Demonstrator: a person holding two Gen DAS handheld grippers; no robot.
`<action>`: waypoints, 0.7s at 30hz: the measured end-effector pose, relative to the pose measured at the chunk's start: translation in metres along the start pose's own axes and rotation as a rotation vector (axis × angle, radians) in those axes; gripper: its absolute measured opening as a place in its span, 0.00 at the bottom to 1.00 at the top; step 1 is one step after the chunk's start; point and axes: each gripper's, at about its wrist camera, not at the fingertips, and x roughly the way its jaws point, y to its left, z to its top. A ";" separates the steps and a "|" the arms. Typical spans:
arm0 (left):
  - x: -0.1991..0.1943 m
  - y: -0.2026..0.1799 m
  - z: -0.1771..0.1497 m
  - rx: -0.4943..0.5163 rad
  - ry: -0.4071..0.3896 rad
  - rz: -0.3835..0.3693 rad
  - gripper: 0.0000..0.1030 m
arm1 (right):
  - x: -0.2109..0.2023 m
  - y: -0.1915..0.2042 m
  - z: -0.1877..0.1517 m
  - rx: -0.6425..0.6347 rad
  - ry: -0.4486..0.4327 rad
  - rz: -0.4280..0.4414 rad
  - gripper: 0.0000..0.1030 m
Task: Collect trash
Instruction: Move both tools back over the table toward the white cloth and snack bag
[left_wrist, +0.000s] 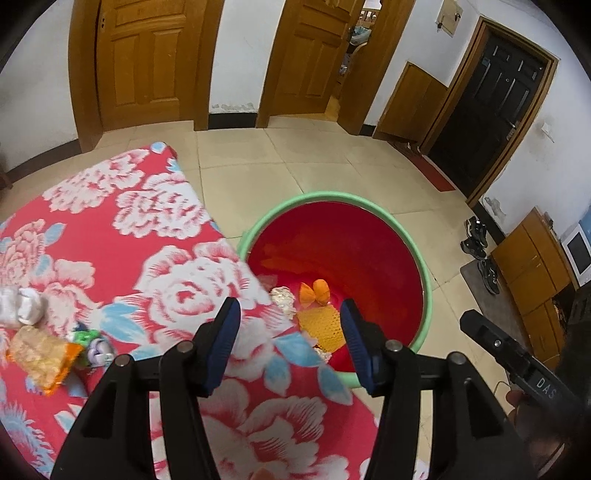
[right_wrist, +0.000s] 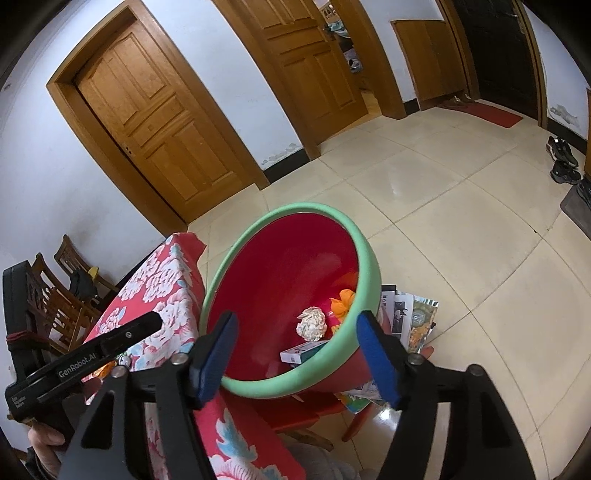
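1. Hovering with nothing held, the left gripper (left_wrist: 290, 345) has its blue pads apart over the near right edge of the flowery tablecloth (left_wrist: 177, 229), just where the cloth meets the bin (left_wrist: 334, 197).
2. The right gripper (right_wrist: 297, 356) is spread wide too, with nothing between its pads. It sits above the near rim of the same bin, which looks like it stands on a red stool (right_wrist: 295, 413) beside the table.
3. I think a drop into the bin is just done, so this step is the pause between dropping and fetching more.
4. The next move should be to swing the left gripper back to the near left edge of the cloth. Some trash lies there close together: a crinkly snack bag (left_wrist: 38, 360), a small green and purple wrapper (left_wrist: 90, 345) and a white crumpled wad (left_wrist: 20, 306).
5. The snack bag looks soft and puffy, so it may slip unless it is pinched in the middle.
6. Inside the bin are a paper ball (right_wrist: 312, 323), a small white and green box (right_wrist: 301, 350), some orange peel (left_wrist: 316, 291) and an orange net (left_wrist: 323, 326).
7. The bin is red inside with a green rim, deep, and mostly empty.
8. Far off are wooden doors (left_wrist: 142, 59) and a pale tiled floor (left_wrist: 332, 155).
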 end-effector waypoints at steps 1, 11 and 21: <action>-0.004 0.003 0.000 -0.002 -0.006 0.007 0.54 | 0.000 0.001 -0.001 -0.001 0.002 0.001 0.72; -0.041 0.054 0.002 -0.054 -0.064 0.099 0.54 | 0.001 0.020 -0.006 -0.023 0.019 0.015 0.77; -0.061 0.117 0.000 -0.134 -0.084 0.180 0.54 | 0.005 0.035 -0.011 -0.048 0.046 0.015 0.78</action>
